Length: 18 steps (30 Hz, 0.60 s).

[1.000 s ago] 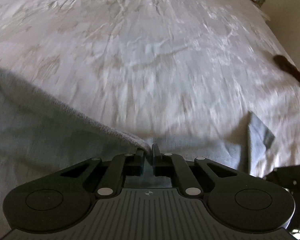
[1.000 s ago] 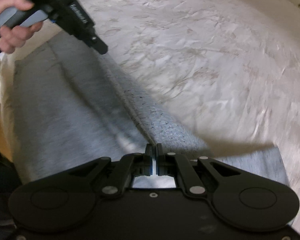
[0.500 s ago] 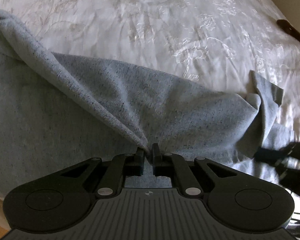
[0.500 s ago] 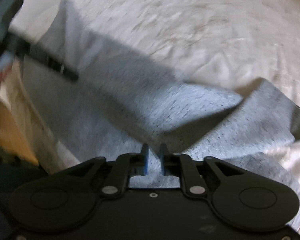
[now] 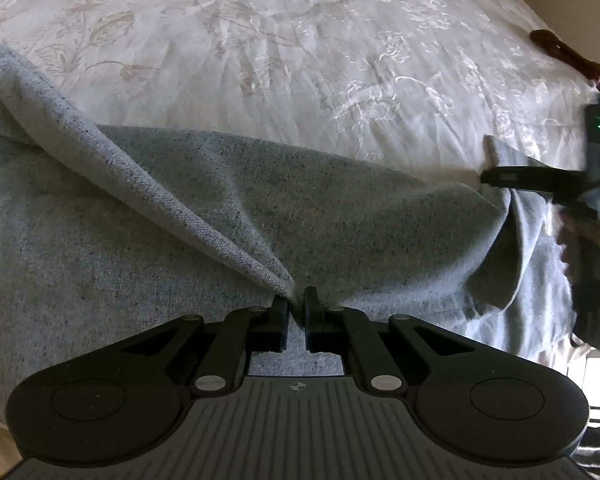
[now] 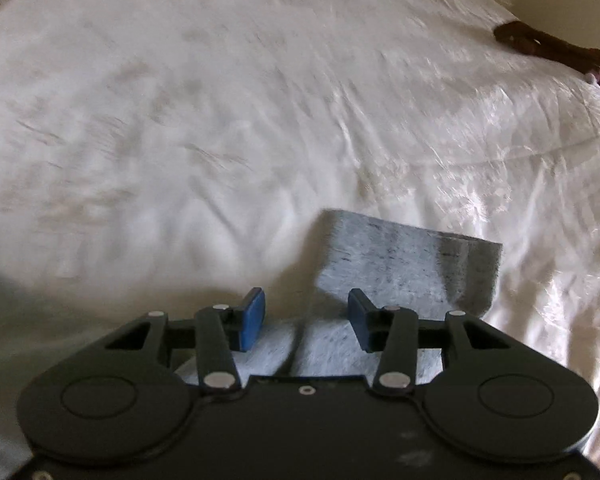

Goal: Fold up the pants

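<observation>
White floral-embroidered bedspread (image 5: 300, 40) covers the bed, filling both views. Grey pants (image 5: 100, 260) lie spread on it under & ahead of the left gripper (image 5: 296, 300), whose fingers are nearly pressed together, pinching a raised fold of the fabric right at the tips; the fold ridge runs off to the fingers' far left. Right gripper (image 6: 306, 304): blue pads (image 6: 252, 316) spread wide, nothing betw. them; a pant-leg end (image 6: 412, 268) lies flat just beyond & beneath. Dark brown item (image 6: 548, 48) far right, at bed edge. Right view is blurred.
</observation>
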Available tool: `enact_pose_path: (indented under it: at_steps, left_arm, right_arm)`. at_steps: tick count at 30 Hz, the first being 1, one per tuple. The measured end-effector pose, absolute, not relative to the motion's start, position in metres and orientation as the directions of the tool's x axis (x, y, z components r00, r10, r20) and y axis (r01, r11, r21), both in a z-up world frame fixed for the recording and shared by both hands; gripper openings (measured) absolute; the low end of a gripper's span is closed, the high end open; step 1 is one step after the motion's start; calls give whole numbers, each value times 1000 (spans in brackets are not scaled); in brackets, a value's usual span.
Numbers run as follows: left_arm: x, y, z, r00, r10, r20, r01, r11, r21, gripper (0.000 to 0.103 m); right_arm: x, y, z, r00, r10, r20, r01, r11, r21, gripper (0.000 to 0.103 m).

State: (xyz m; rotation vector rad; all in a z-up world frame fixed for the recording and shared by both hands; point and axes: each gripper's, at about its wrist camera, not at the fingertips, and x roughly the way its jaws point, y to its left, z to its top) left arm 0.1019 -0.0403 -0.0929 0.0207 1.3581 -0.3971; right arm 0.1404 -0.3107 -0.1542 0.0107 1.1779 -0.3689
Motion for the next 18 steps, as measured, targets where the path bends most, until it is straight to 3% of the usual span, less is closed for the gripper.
enact_pose_path:
  at_steps: [2, 3, 4, 7, 14, 18]
  left_arm:
    - [102, -38, -92, 157, -275, -948, 295, 930, -221, 7]
    - [102, -38, -92, 158, -279, -947, 296, 928, -224, 7]
    - [102, -38, -92, 159, -281, -946, 298, 927, -225, 7]
    - [101, -38, -85, 190, -282, -940, 329, 921, -210, 7]
    - [84, -37, -39, 340, -295, -893, 391, 908, -152, 7]
    - [66, -43, -34, 342, -283, -896, 388, 911, -140, 7]
  right_arm:
    - [149, -310, -168, 274, -322, -907, 298, 925, -238, 39]
    - [150, -311, -171, 269, -329, -905, 297, 922, -247, 19]
    - [149, -316, -172, 266, -340, -902, 296, 919, -259, 5]
    - [140, -327, -152, 304, -341, -889, 312, 918, -245, 4]
    - [48, -377, -59, 450, -412, -792, 541, 831, -125, 3]
    - [-13, -395, -51, 449, -383, -807, 622, 783, -25, 3]
